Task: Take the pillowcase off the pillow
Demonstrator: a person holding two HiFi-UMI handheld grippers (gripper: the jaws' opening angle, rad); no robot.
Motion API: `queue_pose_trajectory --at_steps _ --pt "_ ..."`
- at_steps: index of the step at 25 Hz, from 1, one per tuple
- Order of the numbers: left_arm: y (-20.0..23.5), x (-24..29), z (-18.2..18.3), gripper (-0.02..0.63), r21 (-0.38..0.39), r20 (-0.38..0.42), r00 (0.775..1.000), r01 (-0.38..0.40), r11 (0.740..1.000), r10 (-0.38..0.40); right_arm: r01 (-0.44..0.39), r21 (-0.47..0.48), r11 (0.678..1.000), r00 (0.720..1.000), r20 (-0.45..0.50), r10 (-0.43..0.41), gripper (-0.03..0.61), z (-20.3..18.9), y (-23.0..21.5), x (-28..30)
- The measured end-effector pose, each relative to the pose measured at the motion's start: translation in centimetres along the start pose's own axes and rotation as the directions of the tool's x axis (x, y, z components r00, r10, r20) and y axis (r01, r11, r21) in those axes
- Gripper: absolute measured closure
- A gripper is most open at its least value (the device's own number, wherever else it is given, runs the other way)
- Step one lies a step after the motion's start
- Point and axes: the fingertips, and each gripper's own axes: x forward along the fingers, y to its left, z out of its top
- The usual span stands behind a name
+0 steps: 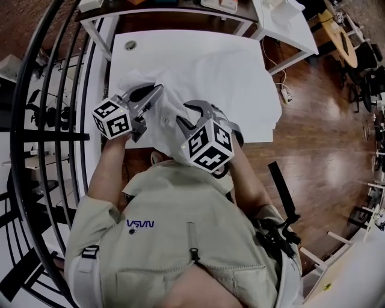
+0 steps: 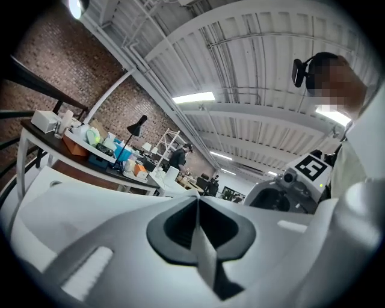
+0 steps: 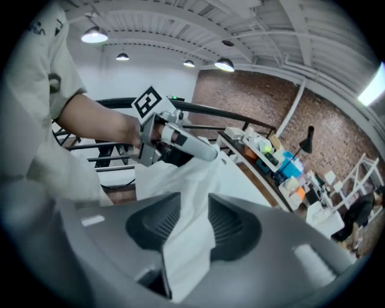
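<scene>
On the white table (image 1: 129, 60) lies the white pillow in its pillowcase (image 1: 228, 78), and its near end is bunched up between my two grippers. My left gripper (image 1: 155, 91) is shut on a thin fold of the pillowcase (image 2: 206, 255), which stands edge-on between its closed jaws (image 2: 197, 207). My right gripper (image 1: 185, 115) is close beside it, angled down. Its jaws (image 3: 189, 219) stand apart, with a strip of the pillowcase (image 3: 187, 240) hanging loose between them. In the right gripper view the left gripper (image 3: 175, 137) holds the cloth's upper part. I cannot tell pillow from case under the folds.
A black curved railing (image 1: 36, 120) runs along the left. A cluttered desk (image 1: 180, 7) stands behind the table and another white table (image 1: 289, 27) at the back right. A power strip (image 1: 284, 91) lies on the wooden floor to the right.
</scene>
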Motion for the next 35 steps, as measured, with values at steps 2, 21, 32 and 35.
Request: queue_pose_trajectory --at_steps 2,21,32,35 --pt "0.1 -0.6 -0.1 0.607 -0.022 0.02 1.0 -0.005 1.0 0.006 -0.013 -0.057 0.998 1.0 0.002 0.013 0.434 1.0 0.8 0.7" --pt "8.5 -7.6 0.4 0.607 -0.145 0.103 0.938 -0.314 0.938 0.33 -0.044 -0.014 0.999 0.993 -0.108 0.042 0.569 -0.2 -0.5 0.0" --pt "14.3 -3.4 -0.4 0.607 -0.156 -0.009 0.912 -0.407 0.9 0.411 -0.173 -0.05 0.984 0.984 0.043 0.175 0.571 -2.6 1.1 -8.8" --pt "15.2 -1.2 -1.3 0.607 -0.155 -0.071 0.921 -0.389 0.908 0.383 -0.189 -0.014 0.982 0.98 0.069 0.189 0.571 -3.3 1.3 -9.7"
